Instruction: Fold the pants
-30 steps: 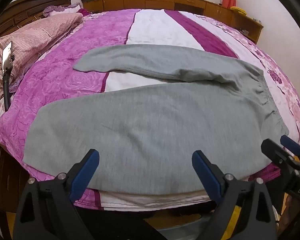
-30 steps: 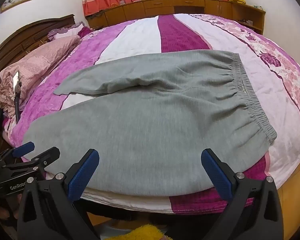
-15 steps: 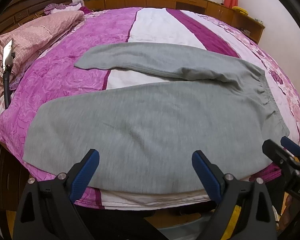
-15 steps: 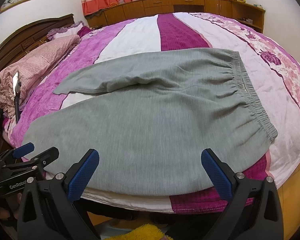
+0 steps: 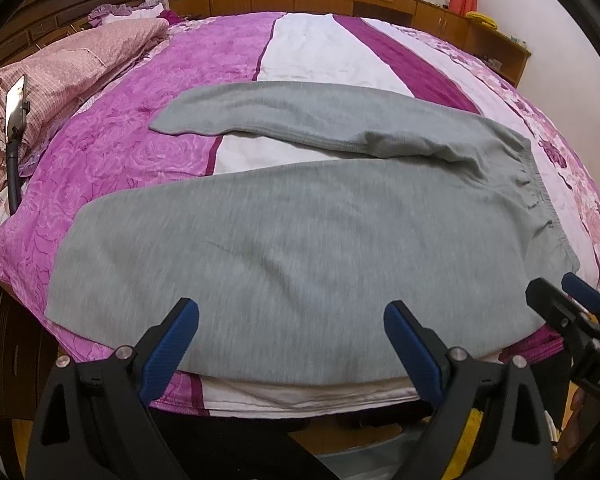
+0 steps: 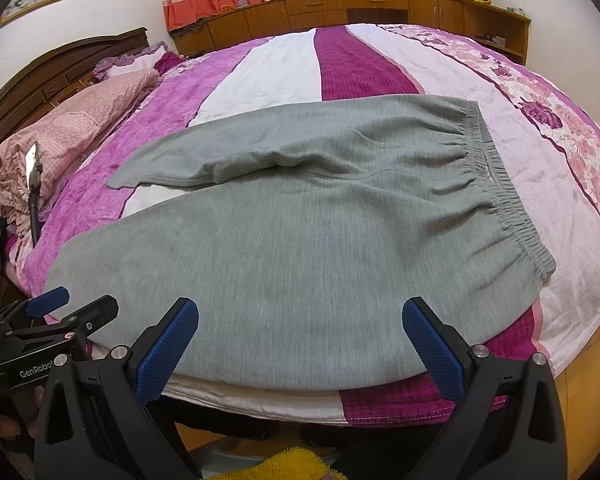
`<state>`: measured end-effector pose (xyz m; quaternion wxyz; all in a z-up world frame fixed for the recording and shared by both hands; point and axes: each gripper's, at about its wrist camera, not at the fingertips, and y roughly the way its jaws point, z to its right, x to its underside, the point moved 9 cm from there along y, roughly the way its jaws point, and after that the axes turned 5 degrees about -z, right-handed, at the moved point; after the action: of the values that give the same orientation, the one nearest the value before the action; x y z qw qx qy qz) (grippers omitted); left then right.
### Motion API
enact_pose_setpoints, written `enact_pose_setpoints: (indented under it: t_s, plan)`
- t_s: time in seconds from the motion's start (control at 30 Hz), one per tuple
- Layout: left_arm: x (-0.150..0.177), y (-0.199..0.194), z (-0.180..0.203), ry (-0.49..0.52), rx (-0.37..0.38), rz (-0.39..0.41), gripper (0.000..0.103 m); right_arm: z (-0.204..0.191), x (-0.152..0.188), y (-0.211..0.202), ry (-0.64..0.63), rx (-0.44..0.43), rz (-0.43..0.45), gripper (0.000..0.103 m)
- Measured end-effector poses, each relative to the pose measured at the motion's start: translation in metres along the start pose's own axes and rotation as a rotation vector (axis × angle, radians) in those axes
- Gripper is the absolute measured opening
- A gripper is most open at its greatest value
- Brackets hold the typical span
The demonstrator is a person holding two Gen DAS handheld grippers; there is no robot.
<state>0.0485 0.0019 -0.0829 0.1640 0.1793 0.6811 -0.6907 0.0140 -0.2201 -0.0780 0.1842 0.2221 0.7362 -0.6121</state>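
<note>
Nearest, left gripper (image 5: 291, 330) and right gripper (image 6: 300, 328), both spread wide with nothing between the blue pads, poised just short of the bed's near edge, likely lined up to take hold of the closest fabric. Just beyond, grey pants (image 6: 300, 240) spread flat across the bed (image 6: 340, 60): waistband (image 6: 496, 196) to the right, near leg reaching left along the edge, far leg angled away, seemingly laid out for a lengthwise fold. Farther left, pink pillows (image 5: 68, 64) and a phone on a stand (image 5: 15, 104). Under the near hem, only a sliver of white sheet visible. Fisheye rim cuts off the room's corners; floor mostly hidden behind gripper bodies.
</note>
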Motion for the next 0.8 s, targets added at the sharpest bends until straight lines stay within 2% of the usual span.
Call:
enact_pose_setpoints:
  t_s: [0.8]
  plan:
    - [-0.0005, 0.0076, -0.005, 0.0, -0.002, -0.038, 0.096, 0.0001, 0.0025, 0.0054, 0.008, -0.003, -0.01, 0.099]
